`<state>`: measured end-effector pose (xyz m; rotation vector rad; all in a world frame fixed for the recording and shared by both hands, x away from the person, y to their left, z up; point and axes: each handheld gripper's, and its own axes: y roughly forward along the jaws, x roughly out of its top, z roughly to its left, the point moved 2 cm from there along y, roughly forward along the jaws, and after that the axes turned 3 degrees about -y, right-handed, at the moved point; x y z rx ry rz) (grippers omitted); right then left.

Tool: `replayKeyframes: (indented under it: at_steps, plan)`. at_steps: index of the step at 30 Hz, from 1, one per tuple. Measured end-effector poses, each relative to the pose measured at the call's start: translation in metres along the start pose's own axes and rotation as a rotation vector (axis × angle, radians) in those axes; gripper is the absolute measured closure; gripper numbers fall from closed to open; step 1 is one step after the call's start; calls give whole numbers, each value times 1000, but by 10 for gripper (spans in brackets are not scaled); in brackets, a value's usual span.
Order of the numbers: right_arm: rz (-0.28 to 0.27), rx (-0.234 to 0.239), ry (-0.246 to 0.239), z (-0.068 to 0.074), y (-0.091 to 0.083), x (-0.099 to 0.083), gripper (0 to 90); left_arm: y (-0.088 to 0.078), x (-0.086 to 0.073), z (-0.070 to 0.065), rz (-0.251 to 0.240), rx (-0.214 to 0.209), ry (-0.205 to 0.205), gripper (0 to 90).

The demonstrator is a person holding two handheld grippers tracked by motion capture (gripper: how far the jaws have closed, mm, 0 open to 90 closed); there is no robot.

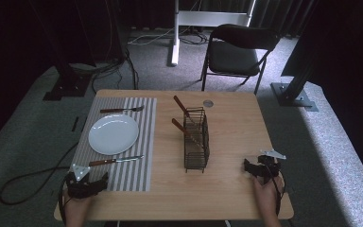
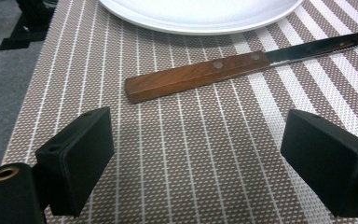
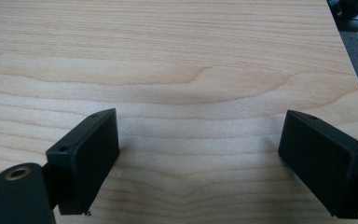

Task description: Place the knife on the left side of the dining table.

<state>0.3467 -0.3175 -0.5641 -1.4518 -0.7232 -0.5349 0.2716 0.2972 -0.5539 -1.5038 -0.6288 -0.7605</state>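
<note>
A wood-handled knife [image 1: 116, 161] [image 2: 223, 67] lies on the striped placemat [image 1: 137, 175] [image 2: 191, 154], just in front of the white plate [image 1: 113, 134] [image 2: 200, 16]. My left gripper [image 1: 89, 183] [image 2: 198, 158] hovers low over the mat's near corner, open, its jaws wide apart with only mat between them and the knife handle a little ahead. A fork [image 1: 122, 109] lies beyond the plate. My right gripper [image 1: 259, 166] [image 3: 200, 163] rests open over bare wood at the table's near right, nothing between its jaws.
A black wire caddy [image 1: 196, 139] stands mid-table with two wood-handled utensils [image 1: 183, 109] leaning out of it. A small round disc [image 1: 208, 103] lies near the far edge. A folding chair [image 1: 238, 52] stands beyond the table [image 1: 231, 123]. Cables trail on the floor at left.
</note>
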Motion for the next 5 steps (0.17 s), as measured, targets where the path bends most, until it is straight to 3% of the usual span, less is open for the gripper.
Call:
replayKeyframes:
  at_steps: [5]
  plan:
    - [0,0,-1,0,0,0,115,-1,-2,1,-5,-5,-2,97]
